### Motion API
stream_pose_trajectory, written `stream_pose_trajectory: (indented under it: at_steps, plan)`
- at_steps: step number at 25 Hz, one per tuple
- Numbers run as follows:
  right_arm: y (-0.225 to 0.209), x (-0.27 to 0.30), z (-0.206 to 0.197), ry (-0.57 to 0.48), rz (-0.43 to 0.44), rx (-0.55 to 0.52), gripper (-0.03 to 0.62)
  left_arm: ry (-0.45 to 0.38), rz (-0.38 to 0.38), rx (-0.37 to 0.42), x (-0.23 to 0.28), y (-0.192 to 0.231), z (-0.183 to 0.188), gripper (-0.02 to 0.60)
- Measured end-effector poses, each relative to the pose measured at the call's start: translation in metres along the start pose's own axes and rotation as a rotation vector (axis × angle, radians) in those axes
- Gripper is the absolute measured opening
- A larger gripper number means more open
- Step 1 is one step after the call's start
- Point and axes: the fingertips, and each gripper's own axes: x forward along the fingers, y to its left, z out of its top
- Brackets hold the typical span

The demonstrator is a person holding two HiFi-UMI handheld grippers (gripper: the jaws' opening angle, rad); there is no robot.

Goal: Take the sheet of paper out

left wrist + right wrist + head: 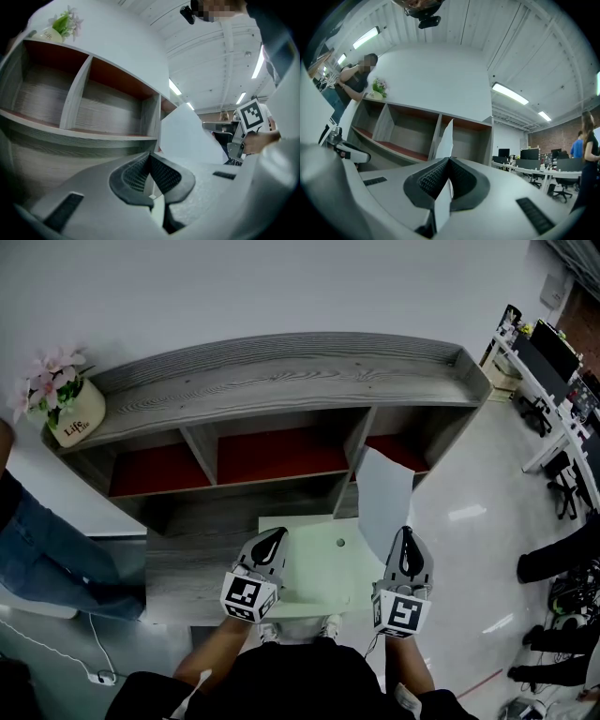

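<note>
Paper (445, 137) pinched in right gripper (449, 160) (edge-on).

Grey wood-grain shelf (281, 371), 3 red-backed compartments across. Flower pot (75, 418) (pink blooms, cream body) upright on its top, far left end. Pale green tabletop (319, 549) just in front.

Your sheet of paper (384, 495) covered much of the shelf unit's (281, 371) right-hand compartment, and its lower edge was hidden behind your right gripper (406, 538). At the head view's left edge, a bystander (42, 540) was cut off to a jeans leg. The desks (553, 381) at the right edge were too small to make out.
</note>
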Motion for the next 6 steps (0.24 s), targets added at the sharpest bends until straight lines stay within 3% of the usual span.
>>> stream_pose_trajectory:
  at_steps: [6]
  plan:
    - [0.0027,0.0017,-0.0047,0.010,0.007,0.001,0.023,-0.002,0.000,0.003,0.0018,0.0017,0.0004,0.006]
